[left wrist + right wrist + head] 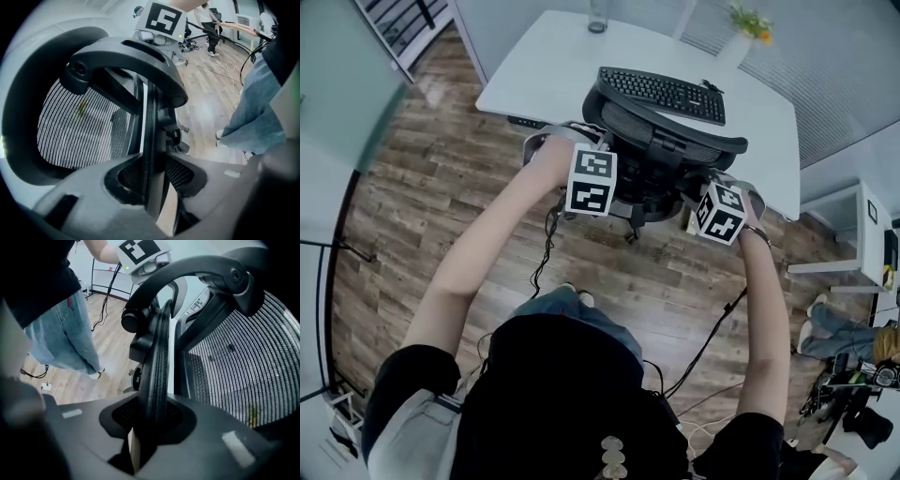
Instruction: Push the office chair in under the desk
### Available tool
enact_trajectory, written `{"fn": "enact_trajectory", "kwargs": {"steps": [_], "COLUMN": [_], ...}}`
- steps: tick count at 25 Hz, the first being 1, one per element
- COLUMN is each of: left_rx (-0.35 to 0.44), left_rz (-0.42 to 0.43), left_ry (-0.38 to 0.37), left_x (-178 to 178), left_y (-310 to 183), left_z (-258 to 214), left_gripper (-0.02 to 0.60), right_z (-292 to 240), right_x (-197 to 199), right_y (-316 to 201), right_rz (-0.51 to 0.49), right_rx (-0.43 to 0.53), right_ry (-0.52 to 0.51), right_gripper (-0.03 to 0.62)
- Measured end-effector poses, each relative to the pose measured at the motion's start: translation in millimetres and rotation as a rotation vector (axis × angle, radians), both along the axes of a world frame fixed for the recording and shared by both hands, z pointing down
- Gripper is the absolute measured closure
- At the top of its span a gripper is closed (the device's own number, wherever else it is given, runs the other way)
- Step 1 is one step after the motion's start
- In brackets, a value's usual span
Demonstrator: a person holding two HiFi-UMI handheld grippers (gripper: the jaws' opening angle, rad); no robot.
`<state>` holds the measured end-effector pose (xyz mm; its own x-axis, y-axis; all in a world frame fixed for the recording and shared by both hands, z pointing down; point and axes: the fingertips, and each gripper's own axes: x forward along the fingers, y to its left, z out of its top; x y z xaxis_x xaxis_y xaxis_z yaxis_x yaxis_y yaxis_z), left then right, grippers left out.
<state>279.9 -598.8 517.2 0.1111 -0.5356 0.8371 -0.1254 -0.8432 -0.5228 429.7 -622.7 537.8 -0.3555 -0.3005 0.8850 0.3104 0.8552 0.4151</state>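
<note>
The black mesh office chair [670, 131] stands against the white desk [544, 66], its back turned to me and its seat partly under the desktop. My left gripper [600, 157] is shut on the left edge of the chair's back frame [149, 140], which runs between its jaws. My right gripper [709, 186] is shut on the right edge of the back frame [158, 357] in the same way. In the left gripper view the left gripper [151, 180] pinches the thin rim. In the right gripper view the right gripper [151, 423] clamps the ribbed rim.
On the desk lie a black keyboard [664, 94], a glass [597, 17] and a vase of flowers [741, 37]. Cables [712, 337] trail over the wood floor behind the chair. A white cabinet [853, 234] stands at the right, and a glass wall [337, 94] at the left.
</note>
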Motion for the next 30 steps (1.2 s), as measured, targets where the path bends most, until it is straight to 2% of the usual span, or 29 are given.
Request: {"fn": "enact_trajectory", "kwargs": {"steps": [6, 10, 14, 18, 24, 30], "left_rx": [0.010, 0.050, 0.175, 0.301, 0.529, 0.637], "left_rz": [0.011, 0.027, 0.025, 0.003, -0.110, -0.278], "left_ry": [-0.005, 0.003, -0.002, -0.003, 0.155, 0.450], "left_x": [0, 0, -3, -8, -27, -42], "left_y": [0, -1, 1, 8, 27, 34], "left_z": [0, -1, -9, -23, -63, -96], "left_gripper": [0.446, 0.437, 0.414, 0.399, 0.572, 0.572], "right_z": [0, -1, -6, -28, -80, -120], "right_x": [0, -1, 1, 5, 6, 11], "right_y": [-1, -3, 5, 12, 30, 42], "right_rz": [0.007, 0.023, 0.056, 0.084, 0.198, 0.408], "right_rx": [0.001, 0.015, 0.027, 0.062, 0.115, 0.087], "right_ry": [-0.001, -0.009, -0.039, -0.141, -0.410, -0.803], "right_gripper": [0.490, 0.476, 0.439, 0.405, 0.425, 0.468]}}
